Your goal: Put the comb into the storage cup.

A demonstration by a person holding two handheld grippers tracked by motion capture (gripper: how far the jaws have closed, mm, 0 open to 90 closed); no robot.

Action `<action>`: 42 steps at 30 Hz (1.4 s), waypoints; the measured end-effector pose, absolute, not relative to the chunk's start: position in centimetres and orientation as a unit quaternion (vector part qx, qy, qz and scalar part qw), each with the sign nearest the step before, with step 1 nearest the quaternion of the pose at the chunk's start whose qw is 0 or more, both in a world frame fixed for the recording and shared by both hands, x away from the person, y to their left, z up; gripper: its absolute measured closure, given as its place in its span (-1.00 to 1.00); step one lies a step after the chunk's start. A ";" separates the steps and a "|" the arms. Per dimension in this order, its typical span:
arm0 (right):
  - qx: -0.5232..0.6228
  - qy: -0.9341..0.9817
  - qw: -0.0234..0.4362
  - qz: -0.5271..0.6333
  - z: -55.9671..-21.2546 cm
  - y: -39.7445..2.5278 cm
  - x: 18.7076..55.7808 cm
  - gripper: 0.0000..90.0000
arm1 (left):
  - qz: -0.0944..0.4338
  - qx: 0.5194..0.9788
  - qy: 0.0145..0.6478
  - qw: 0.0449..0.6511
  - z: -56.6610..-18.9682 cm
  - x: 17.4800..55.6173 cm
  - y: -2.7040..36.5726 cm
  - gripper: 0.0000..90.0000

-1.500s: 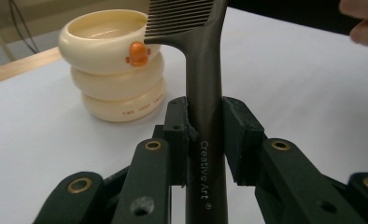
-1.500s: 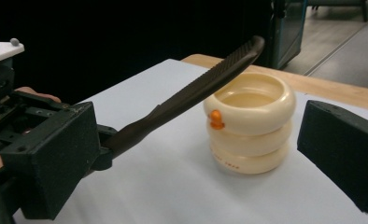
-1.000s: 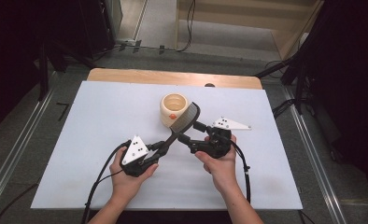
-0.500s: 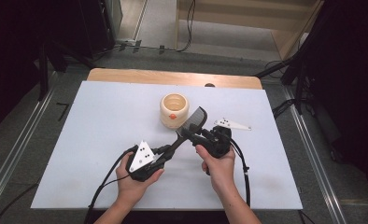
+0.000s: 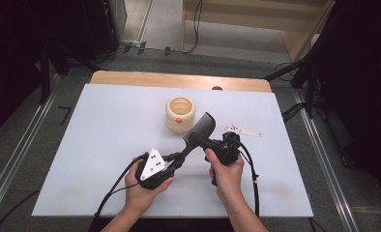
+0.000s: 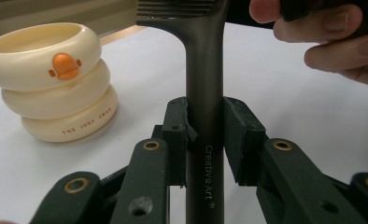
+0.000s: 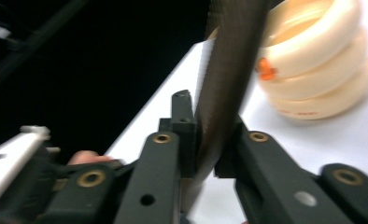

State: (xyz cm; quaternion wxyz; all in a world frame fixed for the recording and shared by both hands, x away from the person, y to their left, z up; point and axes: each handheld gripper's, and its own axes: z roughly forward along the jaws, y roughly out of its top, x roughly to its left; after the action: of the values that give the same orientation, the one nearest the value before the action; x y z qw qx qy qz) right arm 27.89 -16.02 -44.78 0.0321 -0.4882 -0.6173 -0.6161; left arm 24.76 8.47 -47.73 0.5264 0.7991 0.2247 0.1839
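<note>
Together, the left gripper (image 6: 205, 140) pinches the comb (image 5: 201, 132) handle while the right gripper's (image 7: 210, 135) fingers clamp its toothed end, near the cream cup (image 5: 180, 114) on the counter (image 5: 106, 121).

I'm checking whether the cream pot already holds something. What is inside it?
In the high view the cream pot shows a bare pale inner wall near its mouth, with no visible contents. Its floor is hidden by the rim, and the comb stays outside.
</note>
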 end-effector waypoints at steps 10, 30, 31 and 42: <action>-0.449 -0.634 -0.033 -0.628 -43.8 -16.3 27.0 0.82 | 0.150 0.774 0.262 0.556 -47.0 25.4 10.4 -0.48; -0.404 -0.652 -0.085 -0.635 -42.6 -17.0 26.8 0.82 | 0.179 0.738 0.302 0.576 -46.8 25.5 16.8 -1.00; -0.404 -0.652 -0.085 -0.635 -42.6 -17.0 26.8 0.82 | 0.180 0.738 0.303 0.576 -46.8 25.5 17.1 -1.00; -0.398 -0.657 -0.099 -0.632 -42.1 -17.4 27.1 0.82 | 0.189 0.738 0.318 0.564 -47.3 25.5 20.3 -1.00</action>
State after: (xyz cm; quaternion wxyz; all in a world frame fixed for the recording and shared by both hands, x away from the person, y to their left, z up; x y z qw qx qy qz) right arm 27.06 -17.39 -42.06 -0.0992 -0.3985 -0.6569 -0.6323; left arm 25.50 20.26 -47.26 0.5637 0.7385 0.3179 0.1894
